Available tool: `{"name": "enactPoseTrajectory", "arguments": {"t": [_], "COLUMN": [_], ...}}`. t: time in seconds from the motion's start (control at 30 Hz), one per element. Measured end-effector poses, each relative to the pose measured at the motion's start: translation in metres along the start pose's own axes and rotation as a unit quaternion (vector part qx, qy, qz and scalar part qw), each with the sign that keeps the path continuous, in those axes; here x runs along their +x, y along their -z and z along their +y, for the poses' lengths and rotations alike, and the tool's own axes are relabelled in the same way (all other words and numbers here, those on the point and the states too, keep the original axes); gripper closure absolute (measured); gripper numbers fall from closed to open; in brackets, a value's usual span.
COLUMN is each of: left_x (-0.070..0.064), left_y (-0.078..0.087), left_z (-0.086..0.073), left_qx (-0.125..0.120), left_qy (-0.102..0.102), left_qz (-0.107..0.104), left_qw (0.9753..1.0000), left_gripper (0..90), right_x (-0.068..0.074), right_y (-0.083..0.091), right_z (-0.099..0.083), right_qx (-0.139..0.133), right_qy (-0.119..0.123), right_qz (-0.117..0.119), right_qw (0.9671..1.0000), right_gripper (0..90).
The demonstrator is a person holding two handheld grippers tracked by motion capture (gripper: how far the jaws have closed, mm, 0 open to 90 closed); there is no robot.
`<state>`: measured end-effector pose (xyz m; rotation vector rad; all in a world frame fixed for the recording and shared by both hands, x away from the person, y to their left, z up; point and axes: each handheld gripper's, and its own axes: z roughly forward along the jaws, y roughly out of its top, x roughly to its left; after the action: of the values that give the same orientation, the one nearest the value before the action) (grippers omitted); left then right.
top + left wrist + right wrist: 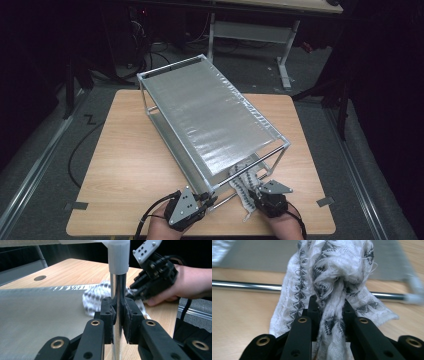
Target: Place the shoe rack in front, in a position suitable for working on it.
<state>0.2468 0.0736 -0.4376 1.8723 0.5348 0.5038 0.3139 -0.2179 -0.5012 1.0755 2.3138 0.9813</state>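
Two-tier metal rack [210, 112] stands askew on the wooden table [120, 160], near corner toward the person. Left gripper [120, 312] is clamped on the rack's near corner post [117, 290], jaws pressed to the chrome tube just below the white plastic joint; it appears to steady the frame. Right gripper [329, 307] is closed tight on a bunched white cloth with dark patterning [332, 272]; fabric fills the gap between its jaws and spills over both sides.

In the high view the cloth [245, 187] lies at the rack's open near end, partly on the lower shelf, partly trailing onto the table toward the right gripper [260, 197]. The low chrome rail [242, 285] runs just behind the cloth.

Judgement: work is midway. Cloth is gripped and at the shelf's mouth, but whether it is going in or coming out cannot be told. Either way, most of its travel remains. Snagging on the rail looks possible.
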Motion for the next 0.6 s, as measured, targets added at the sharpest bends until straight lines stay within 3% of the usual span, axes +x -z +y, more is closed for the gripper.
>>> {"name": "enactPoseTrajectory", "arguments": {"t": [0.23,0.5,0.6], "left_x": [0.000,0.000,0.000], "left_y": [0.000,0.000,0.000], "left_z": [0.000,0.000,0.000], "left_qx": [0.000,0.001,0.001], "left_qy": [0.000,0.001,0.001], "left_qz": [-0.001,-0.001,-0.001], "left_qw": [1.0000,1.0000,1.0000], "left_gripper": [79.3,79.4,79.4], "right_x": [0.037,0.080,0.089], "right_y": [-0.002,-0.002,-0.003], "right_z": [0.005,0.009,0.010], "right_qx": [-0.002,-0.001,-0.001], "right_qy": [0.040,0.094,0.108], "right_qz": [0.051,0.109,0.116], "right_qw": [0.9979,0.9896,0.9873], "right_gripper": [76.3,76.4,76.5]}}
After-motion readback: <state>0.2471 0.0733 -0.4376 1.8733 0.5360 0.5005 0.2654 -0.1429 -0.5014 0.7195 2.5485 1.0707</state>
